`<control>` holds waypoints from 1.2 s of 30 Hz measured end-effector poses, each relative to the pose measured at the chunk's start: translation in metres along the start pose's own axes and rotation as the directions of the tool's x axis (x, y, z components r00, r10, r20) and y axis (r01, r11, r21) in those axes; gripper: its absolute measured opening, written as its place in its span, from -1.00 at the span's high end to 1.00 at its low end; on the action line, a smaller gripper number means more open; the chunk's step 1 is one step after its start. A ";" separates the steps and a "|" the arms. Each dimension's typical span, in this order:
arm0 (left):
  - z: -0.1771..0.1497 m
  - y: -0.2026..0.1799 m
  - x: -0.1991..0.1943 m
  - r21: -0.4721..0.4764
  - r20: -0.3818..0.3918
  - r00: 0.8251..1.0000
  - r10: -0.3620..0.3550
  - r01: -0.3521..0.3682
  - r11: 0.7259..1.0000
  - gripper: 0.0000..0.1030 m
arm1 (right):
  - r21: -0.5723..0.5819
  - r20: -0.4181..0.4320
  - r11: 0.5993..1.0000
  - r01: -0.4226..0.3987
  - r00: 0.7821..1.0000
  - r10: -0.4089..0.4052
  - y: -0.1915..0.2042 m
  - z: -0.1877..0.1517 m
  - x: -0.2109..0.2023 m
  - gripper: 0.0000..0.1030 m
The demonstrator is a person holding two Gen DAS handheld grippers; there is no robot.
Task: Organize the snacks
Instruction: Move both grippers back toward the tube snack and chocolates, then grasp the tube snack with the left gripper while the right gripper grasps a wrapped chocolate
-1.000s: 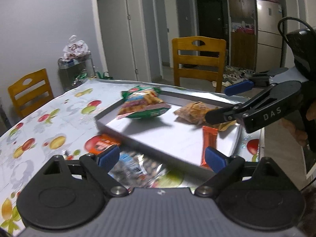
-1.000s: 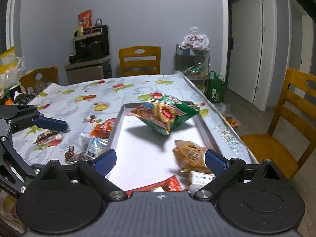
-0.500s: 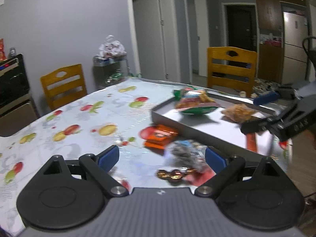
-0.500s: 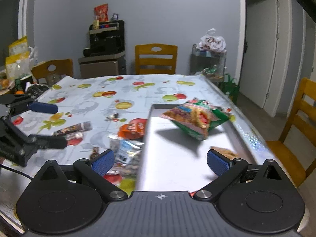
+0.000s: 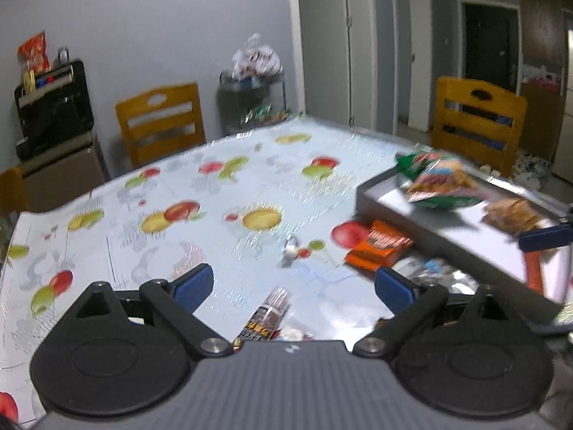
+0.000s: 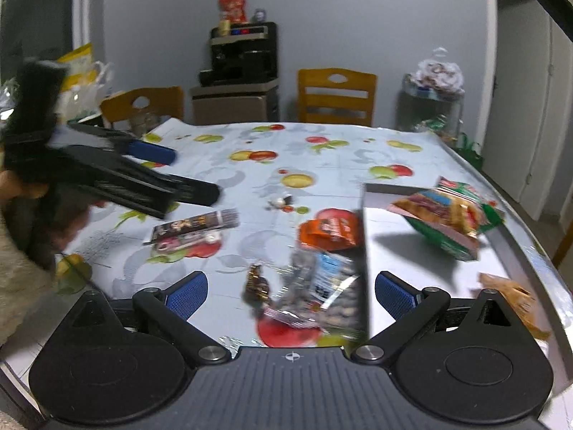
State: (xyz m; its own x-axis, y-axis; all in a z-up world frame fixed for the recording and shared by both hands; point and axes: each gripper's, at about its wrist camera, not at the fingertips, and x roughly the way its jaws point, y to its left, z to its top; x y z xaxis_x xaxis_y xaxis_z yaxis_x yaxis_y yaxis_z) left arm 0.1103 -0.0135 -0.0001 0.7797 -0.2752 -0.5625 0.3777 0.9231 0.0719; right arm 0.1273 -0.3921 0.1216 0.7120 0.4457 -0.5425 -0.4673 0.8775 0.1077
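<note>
Both views have been swung away from the metal tray (image 6: 365, 236) toward the loose snacks left on the fruit-patterned worktop (image 5: 200, 193). The left gripper (image 5: 293, 285) is held spread and empty above a dark snack bar (image 5: 266, 317); the right gripper (image 6: 290, 295) is likewise spread and empty over a clear nut packet (image 6: 322, 294) just beside the tray wall. An orange packet (image 6: 329, 231) lies outside the tray, while the green chip bag (image 6: 447, 218) is already inside. Another pickup is probably being lined up.
</note>
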 end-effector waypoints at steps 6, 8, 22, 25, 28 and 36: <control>-0.016 0.014 0.037 -0.044 -0.059 0.998 0.002 -0.004 0.999 -0.90 | -0.017 -0.030 0.998 -0.052 0.998 0.052 0.012 -0.001 0.016 -0.93; -0.023 0.018 0.041 -0.064 -0.042 0.999 0.005 -0.007 0.998 -0.90 | -0.033 -0.033 0.997 -0.067 0.997 0.066 0.017 -0.001 0.021 -0.90; -0.044 0.028 0.058 -0.083 -0.080 0.997 0.017 -0.023 0.996 -0.90 | -0.047 -0.115 0.994 -0.099 0.989 0.093 0.028 0.007 0.067 -0.37; -0.045 0.030 0.061 -0.095 -0.097 0.995 0.019 -0.028 0.995 -0.90 | -0.049 -0.130 0.993 -0.107 0.986 0.099 0.029 0.005 0.073 -0.29; -0.045 0.033 0.065 -0.114 -0.114 0.993 0.019 -0.032 0.993 -0.89 | -0.045 -0.145 0.993 -0.111 0.984 0.103 0.028 0.005 0.079 -0.20; -0.046 0.038 0.069 -0.136 -0.136 0.990 0.024 -0.043 0.990 -0.85 | -0.043 -0.147 0.993 -0.111 0.984 0.104 0.028 0.005 0.082 -0.10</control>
State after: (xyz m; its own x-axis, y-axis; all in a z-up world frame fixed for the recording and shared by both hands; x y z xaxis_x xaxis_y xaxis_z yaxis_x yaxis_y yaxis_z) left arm 0.1552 0.0151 -0.0744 0.7135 -0.2138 -0.6673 0.2723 0.9621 -0.0172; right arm 0.1753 -0.3302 0.0846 0.5750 0.5035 -0.6449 -0.5656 0.8141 0.1313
